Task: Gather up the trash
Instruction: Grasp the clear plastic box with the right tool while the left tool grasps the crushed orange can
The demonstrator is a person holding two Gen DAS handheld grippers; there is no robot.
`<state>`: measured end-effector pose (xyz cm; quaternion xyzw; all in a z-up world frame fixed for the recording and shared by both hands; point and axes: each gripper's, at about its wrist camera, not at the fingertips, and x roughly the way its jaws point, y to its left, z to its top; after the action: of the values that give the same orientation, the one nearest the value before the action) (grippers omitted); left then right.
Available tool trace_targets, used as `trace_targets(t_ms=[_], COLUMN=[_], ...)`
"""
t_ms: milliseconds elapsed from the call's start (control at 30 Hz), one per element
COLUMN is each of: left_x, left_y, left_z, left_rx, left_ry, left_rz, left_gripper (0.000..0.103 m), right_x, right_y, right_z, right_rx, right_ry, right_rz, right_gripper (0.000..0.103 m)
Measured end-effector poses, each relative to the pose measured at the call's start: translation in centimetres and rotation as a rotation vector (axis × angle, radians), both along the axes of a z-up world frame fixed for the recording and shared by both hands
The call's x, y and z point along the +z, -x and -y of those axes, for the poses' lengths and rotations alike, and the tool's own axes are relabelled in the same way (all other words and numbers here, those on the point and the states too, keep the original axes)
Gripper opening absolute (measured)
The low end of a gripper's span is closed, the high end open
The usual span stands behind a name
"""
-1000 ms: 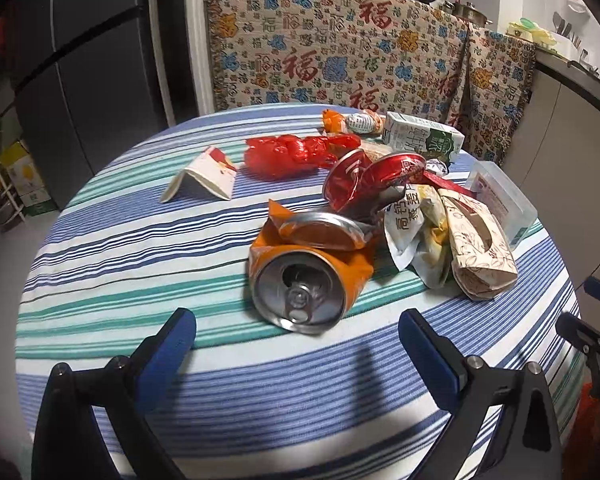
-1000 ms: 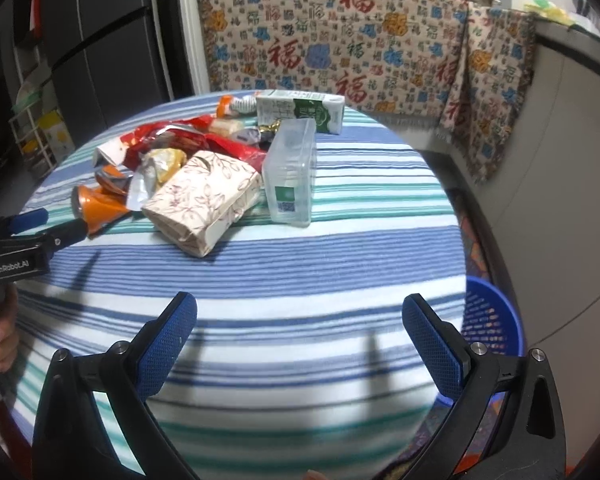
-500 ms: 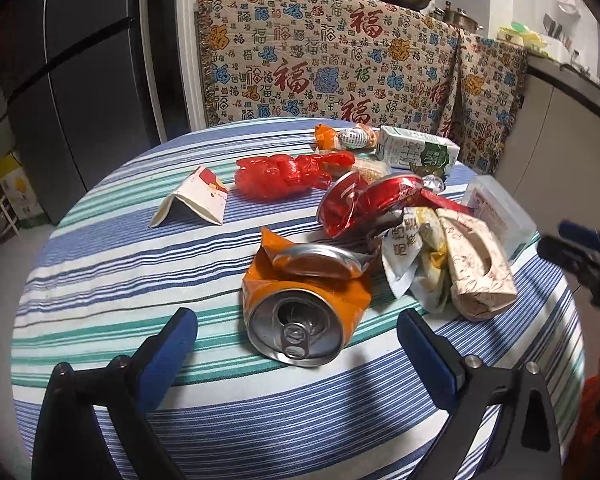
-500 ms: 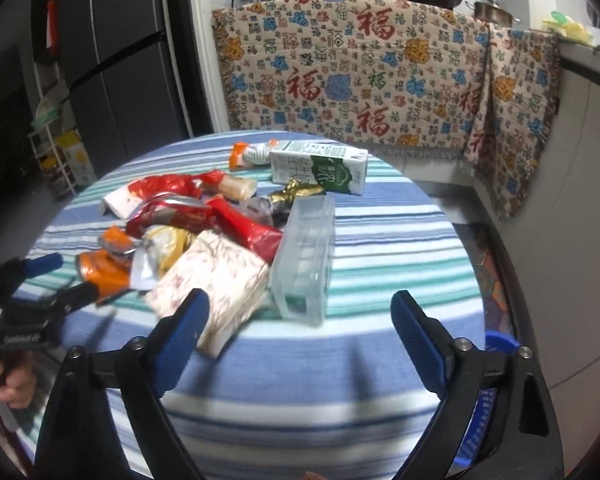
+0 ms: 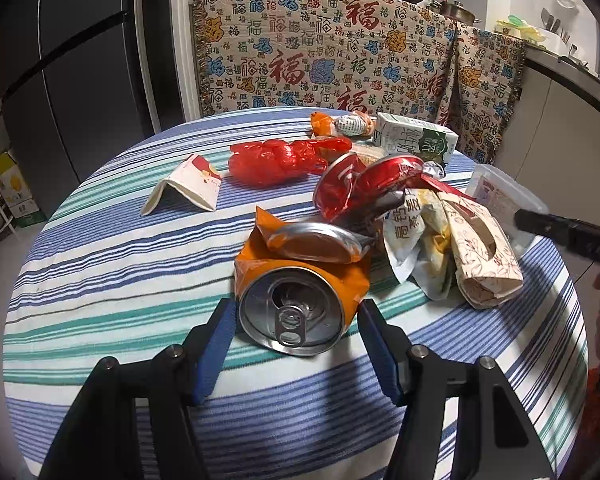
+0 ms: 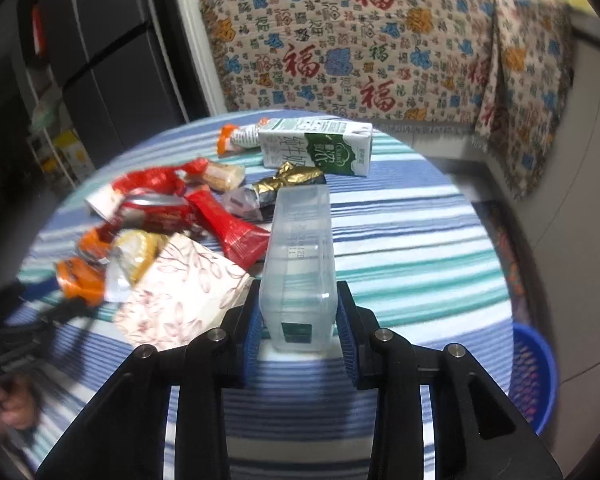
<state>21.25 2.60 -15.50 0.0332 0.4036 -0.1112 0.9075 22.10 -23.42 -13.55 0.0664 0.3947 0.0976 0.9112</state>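
Since the earlier frames, both hand-held grippers have been narrowed from wide open, and the right one has been brought forward up to the clear plastic container [image 6: 300, 256], which previously lay well ahead of it. At the left hand-held gripper [image 5: 292, 330] the jaws are closing around the crushed orange can [image 5: 300, 292], whose silver top faces the camera; the blue pads [image 5: 216, 340] stand just beside the can's sides, and firm contact cannot be told. At the right hand-held gripper [image 6: 298, 322] the jaws are closing with the near end of the container between them; the pads appear to sit against its walls, though a pressing grip is not certain. Both items rest on the striped surface [image 5: 100, 264], the can at its near edge, the container toward its right side. Beside them are seen a crushed red can [image 5: 364, 184], a floral paper packet [image 5: 480, 252], a red wrapper [image 5: 276, 160], a folded paper cup [image 5: 188, 184] and a milk carton [image 6: 316, 148]. A blue basket [image 6: 534, 376] is seen on the floor beside the surface.
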Motion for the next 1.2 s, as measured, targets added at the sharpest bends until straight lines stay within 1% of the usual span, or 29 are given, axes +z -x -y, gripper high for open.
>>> trace_targets(t_ms=[33,67,167,233,267,333,400,467,500,567,633,667,700,733,800,833,900,1000,1067,1100,1133,1167,1200], left_x=[0.0,0.0,0.1,0.1,0.1,0.2,0.2,0.0,0.0,-0.2,-0.3,-0.3,-0.2,0.0,0.2,0.2,0.3,0.1,0.0,0.0,0.0,0.1,0.1], left_y=[0.2,0.4,1.2,1.6,1.8,2.3,2.7,2.8,2.8,2.9,2.9,3.0,3.0,3.0,2.9,2.8,2.6,2.3,2.2,2.1,2.1,2.1,2.0], left_z=[0.0,-0.1,-0.3,-0.5,-0.6,-0.6,-0.5,-0.3,-0.3,-0.3,-0.5,-0.6,-0.7,-0.8,-1.1,-1.1,-0.9,-0.4,-0.2,-0.2,-0.2,-0.4,-0.5], left_rx=[0.0,0.0,0.006,0.013,0.015,0.015,0.014,0.018,0.018,0.01,-0.005,-0.008,-0.011,-0.011,-0.005,-0.001,0.0,-0.004,-0.006,-0.006,-0.006,-0.003,-0.001], left_ry=[0.0,-0.001,0.004,0.012,0.017,0.02,0.003,-0.017,-0.018,-0.013,0.004,0.01,0.017,0.028,0.055,0.063,0.064,0.04,0.03,0.031,0.034,0.038,0.043], left_rz=[-0.003,-0.006,-0.015,-0.024,-0.028,-0.031,-0.023,-0.017,-0.014,-0.027,-0.039,-0.04,-0.039,-0.038,-0.036,-0.035,-0.037,-0.04,-0.037,-0.036,-0.035,-0.032,-0.034], left_gripper=[0.064,0.064,0.064,0.064,0.064,0.064,0.064,0.065,0.065,0.065,0.068,0.069,0.069,0.069,0.074,0.074,0.074,0.074,0.074,0.074,0.073,0.068,0.067], right_x=[0.1,0.2,-0.6,-1.7,-2.0,-2.3,-1.9,-1.6,-1.7,-1.6,-0.7,-0.3,-0.1,0.3,0.6,0.5,0.1,-0.9,-1.4,-1.6,-1.6,-1.7,-1.7], right_y=[0.2,0.5,1.7,2.2,2.3,2.7,2.8,2.8,2.7,2.7,2.8,2.9,2.8,2.6,2.0,1.5,0.6,-0.3,-0.7,-0.8,-0.8,-0.8,-0.7], right_z=[0.4,1.1,4.2,6.3,6.9,8.4,9.0,9.3,9.4,9.5,8.5,7.8,7.3,6.3,4.9,4.1,3.1,2.6,2.7,2.8,2.9,3.0,3.1], right_rx=[0.0,0.001,-0.018,-0.061,-0.077,-0.118,-0.137,-0.153,-0.159,-0.165,-0.144,-0.126,-0.112,-0.098,-0.072,-0.057,-0.04,-0.043,-0.052,-0.049,-0.044,-0.049,-0.051], right_ry=[-0.038,-0.1,-0.337,-0.419,-0.429,-0.417,-0.358,-0.263,-0.241,-0.196,-0.11,-0.072,-0.039,0.009,0.087,0.128,0.172,0.195,0.179,0.161,0.15,0.158,0.153], right_rz=[-0.011,-0.032,-0.129,-0.179,-0.187,-0.179,-0.176,-0.168,-0.171,-0.163,-0.134,-0.117,-0.105,-0.093,-0.088,-0.097,-0.121,-0.16,-0.171,-0.175,-0.176,-0.172,-0.166], right_gripper=[0.034,0.034,0.034,0.033,0.034,0.041,0.045,0.05,0.058,0.064,0.08,0.084,0.091,0.094,0.094,0.094,0.094,0.094,0.091,0.082,0.069,0.063,0.062])
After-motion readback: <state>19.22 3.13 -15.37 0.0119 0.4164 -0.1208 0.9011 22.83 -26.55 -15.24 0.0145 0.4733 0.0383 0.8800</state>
